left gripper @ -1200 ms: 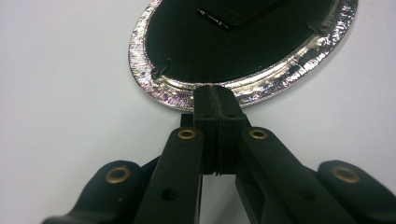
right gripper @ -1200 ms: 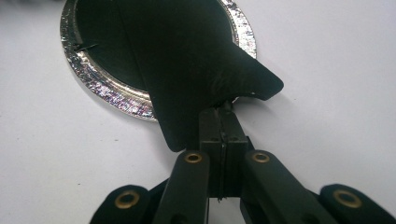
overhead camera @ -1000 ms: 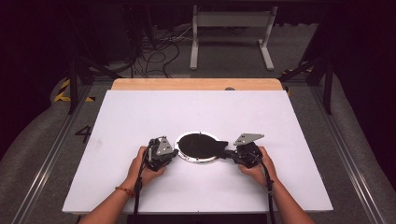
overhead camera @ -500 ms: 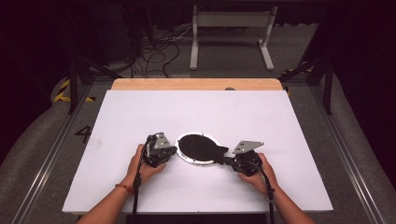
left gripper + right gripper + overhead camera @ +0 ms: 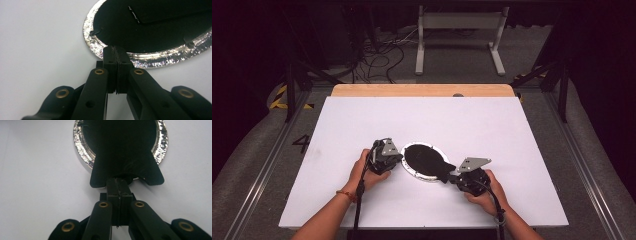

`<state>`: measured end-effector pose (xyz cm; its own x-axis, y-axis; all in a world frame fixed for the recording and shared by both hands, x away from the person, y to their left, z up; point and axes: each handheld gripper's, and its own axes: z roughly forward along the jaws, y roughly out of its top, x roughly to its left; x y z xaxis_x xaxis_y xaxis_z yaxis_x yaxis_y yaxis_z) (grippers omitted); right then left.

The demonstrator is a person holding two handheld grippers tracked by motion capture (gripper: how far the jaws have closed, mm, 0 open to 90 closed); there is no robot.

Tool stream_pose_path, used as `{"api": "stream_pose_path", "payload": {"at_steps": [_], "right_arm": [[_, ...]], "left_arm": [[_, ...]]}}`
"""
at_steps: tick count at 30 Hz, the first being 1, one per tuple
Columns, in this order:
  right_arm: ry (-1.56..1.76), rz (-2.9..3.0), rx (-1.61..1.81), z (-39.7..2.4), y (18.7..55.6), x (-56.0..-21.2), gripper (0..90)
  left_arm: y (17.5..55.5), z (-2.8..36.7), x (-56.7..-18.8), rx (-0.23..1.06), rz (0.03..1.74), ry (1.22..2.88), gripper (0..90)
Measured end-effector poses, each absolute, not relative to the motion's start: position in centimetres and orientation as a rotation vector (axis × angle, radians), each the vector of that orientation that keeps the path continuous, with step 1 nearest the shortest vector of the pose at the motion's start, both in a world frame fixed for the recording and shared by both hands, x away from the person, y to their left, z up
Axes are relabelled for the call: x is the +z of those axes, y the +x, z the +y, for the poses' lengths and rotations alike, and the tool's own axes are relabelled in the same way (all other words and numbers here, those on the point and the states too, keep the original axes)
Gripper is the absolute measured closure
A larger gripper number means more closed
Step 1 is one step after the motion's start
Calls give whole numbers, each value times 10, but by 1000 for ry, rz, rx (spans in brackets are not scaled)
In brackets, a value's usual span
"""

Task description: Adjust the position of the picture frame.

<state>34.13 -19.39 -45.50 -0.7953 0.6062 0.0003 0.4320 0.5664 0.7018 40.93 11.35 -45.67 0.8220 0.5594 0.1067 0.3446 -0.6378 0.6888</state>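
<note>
Peeling a black sheet off a foil-rimmed round dish – mid-pull, by the look of it.

High view: left gripper [image 5: 396,161] pressed to the left edge of the dish [image 5: 413,170] near the front middle of the white table [image 5: 462,125], right gripper [image 5: 455,178] at the dish's front right, with the flared tail of the black sheet [image 5: 428,161] reaching to it. Left gripper view: jaws clenched, tips together at the foil rim [image 5: 150,58] – whether pinching the rim or just pinning it, hard to tell. Right gripper view: jaws clenched at the tail of the black sheet [image 5: 125,157], apparently nipping its edge. Next, probably: steady the dish on the left, draw the tail away low and evenly, avoiding a tear or a dragged dish.
</note>
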Motion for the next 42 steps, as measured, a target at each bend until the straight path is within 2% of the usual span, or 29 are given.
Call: {"api": "stream_pose_path", "payload": {"at_steps": [7,15,23,28,34,42], "right_arm": [[813,2576,1032,-187,335,-455,900],[818,2600,1051,-189,336,-453,900],[862,2415,1126,-215,339,-425,900],[892,2420,1050,-223,350,-438,900],[914,2408,1049,-223,356,-443,900],[910,2436,1032,-216,360,-449,900]], "left_arm": [[407,120,-458,366,666,2305,879],[381,126,-456,304,625,2290,887],[365,115,-457,275,556,2308,886],[362,102,-461,249,475,2343,900],[362,97,-461,226,476,2335,900],[365,93,-462,271,483,2334,900]]}}
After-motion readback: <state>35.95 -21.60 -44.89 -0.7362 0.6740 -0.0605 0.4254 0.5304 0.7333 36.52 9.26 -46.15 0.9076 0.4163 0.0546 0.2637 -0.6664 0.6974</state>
